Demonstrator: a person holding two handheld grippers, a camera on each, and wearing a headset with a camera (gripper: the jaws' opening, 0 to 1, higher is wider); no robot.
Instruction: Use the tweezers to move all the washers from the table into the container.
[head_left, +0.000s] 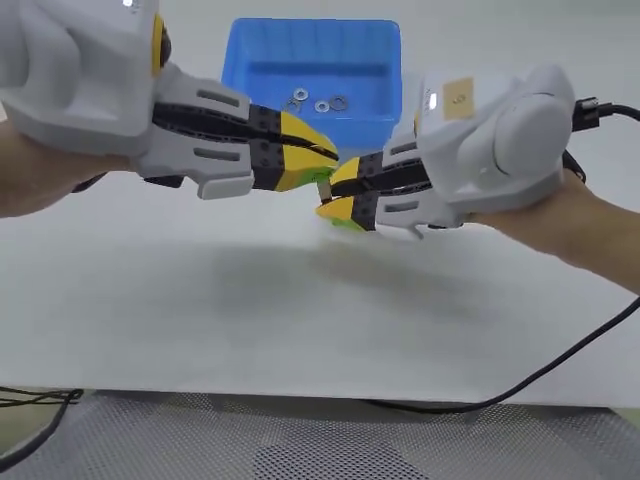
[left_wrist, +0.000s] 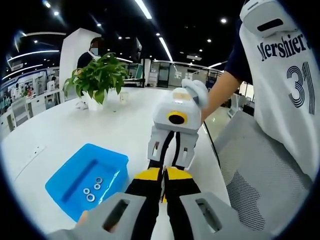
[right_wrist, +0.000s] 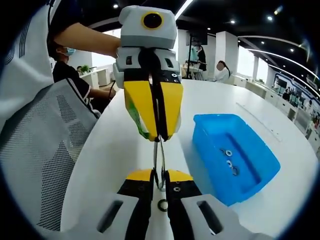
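Note:
My left gripper (head_left: 325, 158) and right gripper (head_left: 335, 195) meet tip to tip above the white table (head_left: 200, 300). Thin metal tweezers (right_wrist: 159, 157) run from my right gripper (right_wrist: 160, 176) up into the yellow tips of the left gripper (right_wrist: 160, 136). Both sets of jaws are closed on them. A green piece (right_wrist: 134, 117) lies along the left gripper's jaw; I cannot tell what it is. The blue container (head_left: 250, 70) sits just behind, holding several washers (head_left: 322, 102). A small ring (right_wrist: 163, 205) shows low between my right jaws.
The container (right_wrist: 200, 150) lies to the right of my right gripper, washers (right_wrist: 229, 162) on its floor. A black cable (head_left: 560, 355) trails off the table's front edge. A potted plant (left_wrist: 97, 77) stands far back. A person's jersey (left_wrist: 285, 85) is close by.

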